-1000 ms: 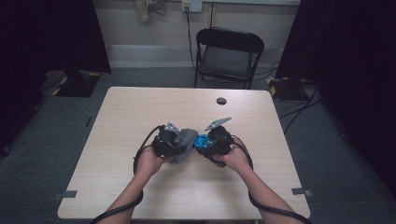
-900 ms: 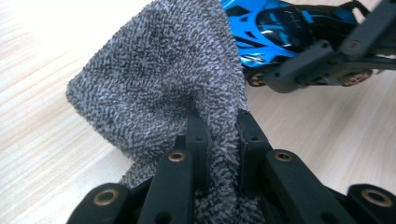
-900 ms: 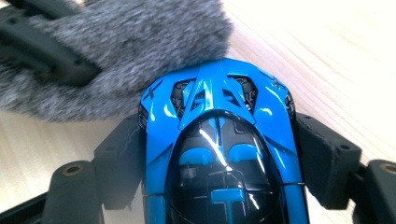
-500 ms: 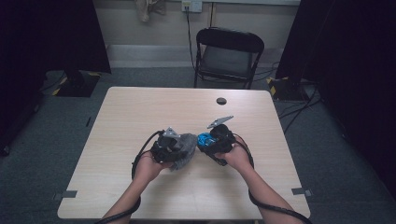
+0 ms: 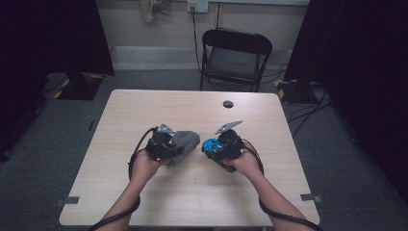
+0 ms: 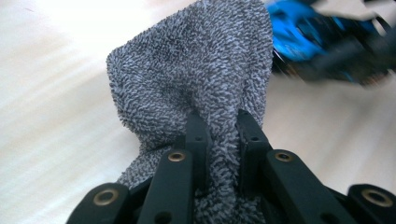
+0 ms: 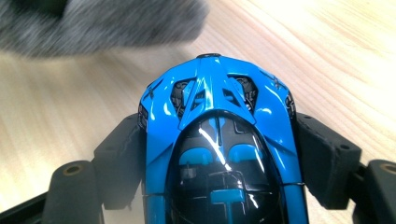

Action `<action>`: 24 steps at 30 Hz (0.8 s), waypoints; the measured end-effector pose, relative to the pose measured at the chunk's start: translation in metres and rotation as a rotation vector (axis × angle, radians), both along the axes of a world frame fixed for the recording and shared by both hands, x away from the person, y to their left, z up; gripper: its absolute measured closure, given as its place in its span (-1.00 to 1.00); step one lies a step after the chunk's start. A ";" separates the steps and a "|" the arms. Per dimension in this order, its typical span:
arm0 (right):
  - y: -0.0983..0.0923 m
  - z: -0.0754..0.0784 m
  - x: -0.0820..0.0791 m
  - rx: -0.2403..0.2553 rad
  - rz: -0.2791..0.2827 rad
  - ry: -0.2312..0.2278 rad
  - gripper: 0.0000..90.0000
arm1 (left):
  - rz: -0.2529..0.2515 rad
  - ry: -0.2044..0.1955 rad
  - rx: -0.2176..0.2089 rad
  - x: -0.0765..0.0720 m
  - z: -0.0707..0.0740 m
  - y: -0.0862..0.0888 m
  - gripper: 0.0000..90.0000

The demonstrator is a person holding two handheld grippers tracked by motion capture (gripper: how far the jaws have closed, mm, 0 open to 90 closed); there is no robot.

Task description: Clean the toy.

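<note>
Toy car (image 7: pixel 218 144) is clamped in the right gripper (image 5: pixel 217 147), towel (image 6: pixel 201 79) pinched in the left gripper (image 5: pixel 169 148); paint could get scratched if wiped too hard.

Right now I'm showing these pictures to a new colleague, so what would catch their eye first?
Probably the shiny blue toy car, clamped between the jaws of the right gripper near the middle of the table. Next, the grey towel pinched in the left gripper, just beside the car but apart from it. A small dark disc sits alone near the table's far edge, before a black chair.
</note>
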State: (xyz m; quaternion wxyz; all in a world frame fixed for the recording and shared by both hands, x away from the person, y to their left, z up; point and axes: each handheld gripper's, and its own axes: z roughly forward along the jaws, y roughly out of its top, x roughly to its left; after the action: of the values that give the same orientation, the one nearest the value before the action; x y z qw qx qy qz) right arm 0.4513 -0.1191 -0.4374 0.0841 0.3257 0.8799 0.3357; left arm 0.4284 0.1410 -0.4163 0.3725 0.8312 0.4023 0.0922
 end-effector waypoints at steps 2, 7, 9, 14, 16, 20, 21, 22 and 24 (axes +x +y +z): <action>0.001 0.001 -0.003 0.004 0.013 -0.001 -0.45 | 0.021 -0.011 0.001 0.007 0.003 -0.002 0.75; 0.007 0.005 -0.009 -0.002 0.041 -0.012 -0.45 | 0.047 -0.007 0.012 0.024 0.003 -0.011 0.75; 0.009 0.006 -0.011 0.008 0.047 -0.011 -0.45 | 0.039 -0.005 0.019 0.027 0.001 -0.018 0.75; 0.011 0.006 -0.013 0.006 0.061 -0.013 -0.45 | -0.004 -0.002 0.026 0.029 -0.006 -0.032 0.75; 0.011 0.006 -0.012 0.008 0.060 -0.012 -0.45 | -0.022 0.003 0.036 0.028 -0.009 -0.036 0.75; 0.009 0.006 -0.012 0.005 0.054 -0.013 -0.45 | -0.061 0.001 0.038 0.026 -0.010 -0.041 0.75; 0.009 0.007 -0.012 0.001 0.054 -0.014 -0.45 | -0.065 -0.002 0.040 0.025 -0.009 -0.041 0.75; 0.009 0.007 -0.011 0.000 0.055 -0.013 -0.45 | -0.073 -0.004 0.046 0.025 -0.008 -0.042 0.75; 0.009 0.007 -0.011 0.000 0.054 -0.012 -0.45 | -0.085 -0.012 0.048 0.024 -0.008 -0.043 0.75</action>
State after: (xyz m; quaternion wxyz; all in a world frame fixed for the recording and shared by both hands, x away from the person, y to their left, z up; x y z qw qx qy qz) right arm 0.4400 -0.1106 -0.4305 0.0803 0.2997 0.8879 0.3398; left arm 0.4521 0.0978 -0.4239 0.3582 0.8558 0.3622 0.0908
